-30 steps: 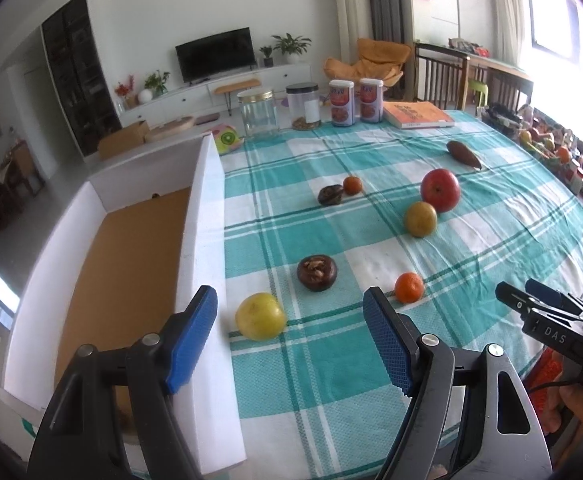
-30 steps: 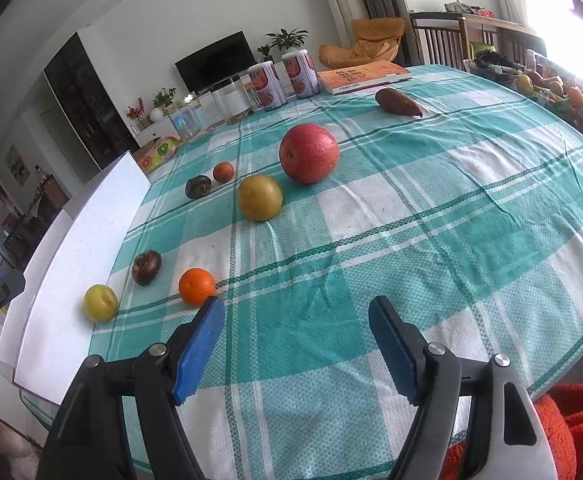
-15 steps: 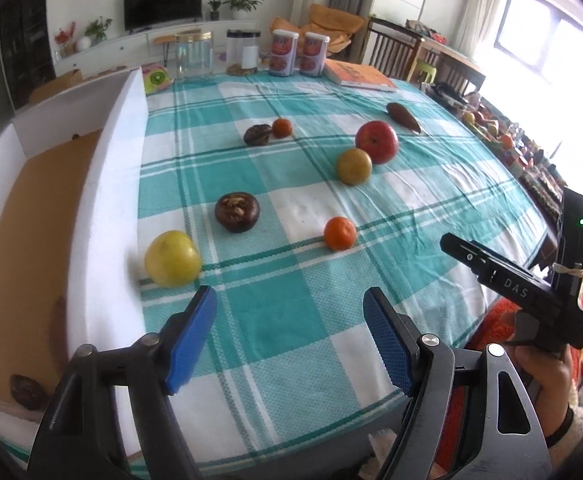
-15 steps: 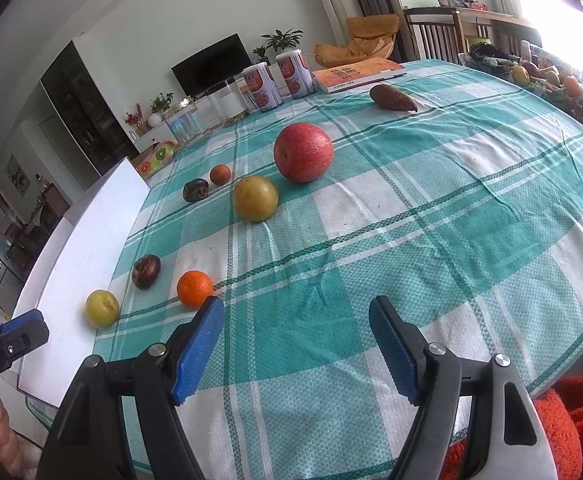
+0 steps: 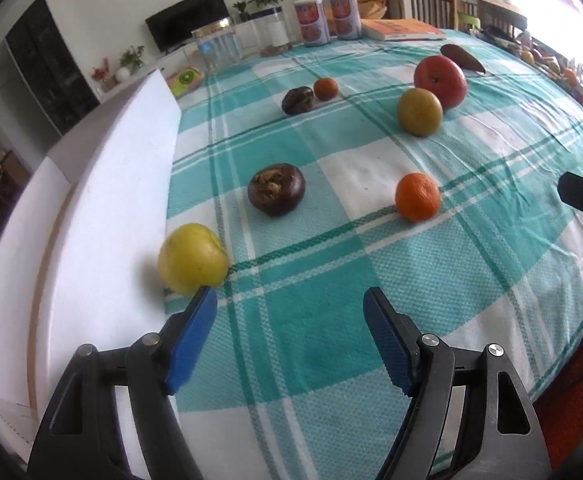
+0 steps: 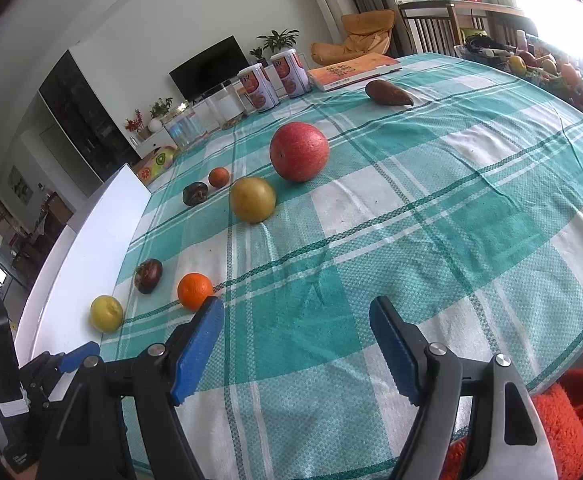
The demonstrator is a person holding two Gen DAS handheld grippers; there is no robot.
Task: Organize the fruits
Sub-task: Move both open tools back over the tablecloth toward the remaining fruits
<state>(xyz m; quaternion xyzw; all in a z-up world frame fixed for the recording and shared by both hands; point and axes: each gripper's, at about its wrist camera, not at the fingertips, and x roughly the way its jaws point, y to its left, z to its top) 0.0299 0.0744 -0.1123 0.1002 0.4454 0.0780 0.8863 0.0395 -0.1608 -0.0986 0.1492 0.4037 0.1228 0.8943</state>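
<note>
left gripper (image 5: 289,306) jaws apart, empty | right gripper (image 6: 296,318) likewise | white box (image 5: 103,216) interior hidden | yellow fruit (image 5: 192,259) possibly touching it

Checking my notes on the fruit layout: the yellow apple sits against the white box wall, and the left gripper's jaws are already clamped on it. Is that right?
Not quite. The yellow apple does sit against the white box wall, but the left gripper is open and holds nothing: the apple lies just ahead of its left jaw, as the left wrist view shows.

Loose on the cloth: yellow fruit (image 5: 192,259) beside white box (image 5: 123,208), orange (image 5: 417,197), red apple (image 5: 440,81), maybe two chestnuts (image 5: 276,189).
</note>
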